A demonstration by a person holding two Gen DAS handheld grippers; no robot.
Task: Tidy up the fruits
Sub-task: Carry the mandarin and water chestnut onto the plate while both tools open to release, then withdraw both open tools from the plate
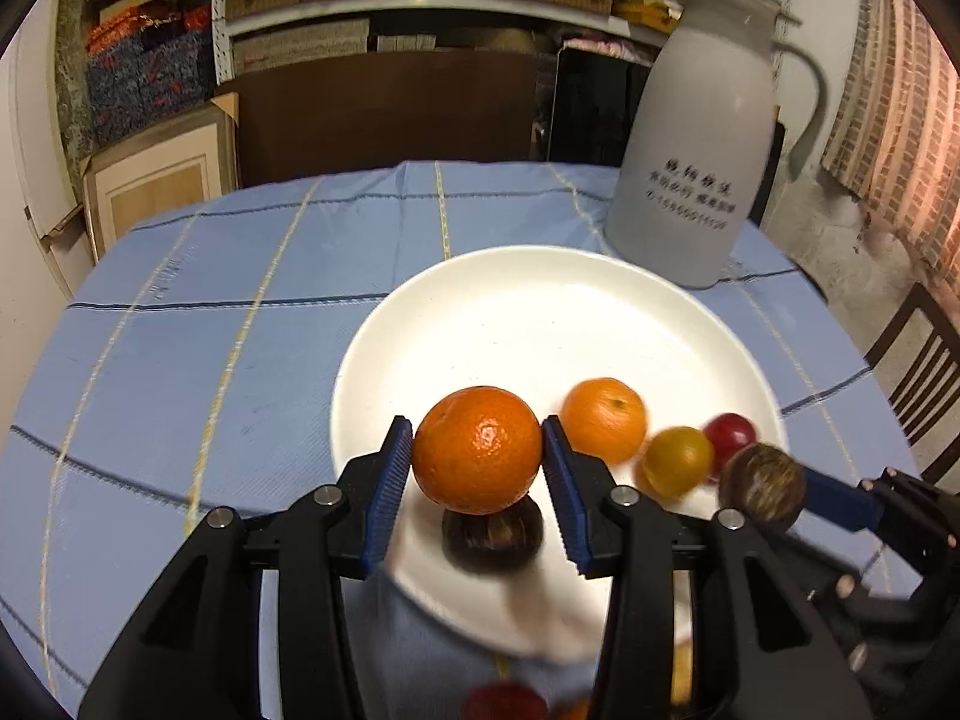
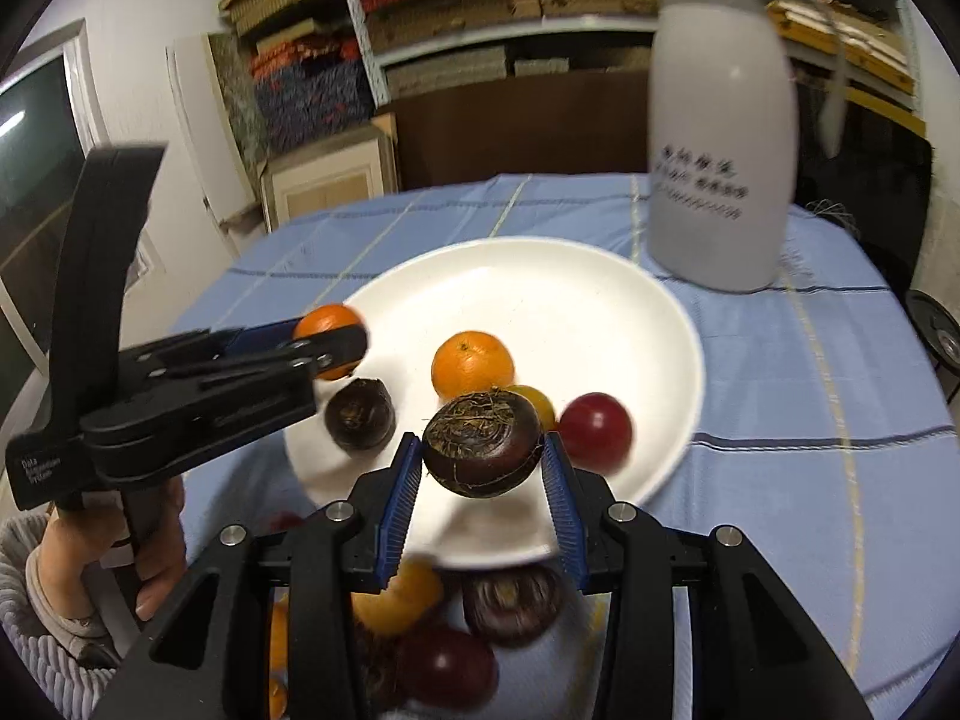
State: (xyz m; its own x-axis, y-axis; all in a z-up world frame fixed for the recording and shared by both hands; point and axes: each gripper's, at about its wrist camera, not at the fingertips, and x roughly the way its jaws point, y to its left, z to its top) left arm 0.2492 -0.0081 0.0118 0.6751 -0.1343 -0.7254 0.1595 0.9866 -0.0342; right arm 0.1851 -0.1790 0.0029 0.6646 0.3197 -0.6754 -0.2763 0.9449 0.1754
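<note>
Over the near edge of the white plate (image 1: pixel 540 300), the left gripper (image 1: pixel 478 450) pinches a mandarin (image 1: pixel 477 450), held above a water chestnut (image 1: pixel 492 534) on the plate. The right gripper (image 2: pixel 480 450) pinches another water chestnut (image 2: pixel 483 444) w/ both pads, over the plate's near rim. On the plate: a 2nd mandarin (image 2: pixel 473 363), yellow tomato (image 1: pixel 678 461), red tomato (image 2: pixel 596 429). A white jug (image 2: pixel 720 138) stands at the desk's far right, beyond the plate.

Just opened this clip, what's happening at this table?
A person is sorting fruit onto a white plate with two handheld grippers. The left gripper holds an orange above the plate; the right gripper holds a dark brown chestnut-like fruit. Another orange, a yellow fruit, a red fruit and a second brown one lie on it.
</note>
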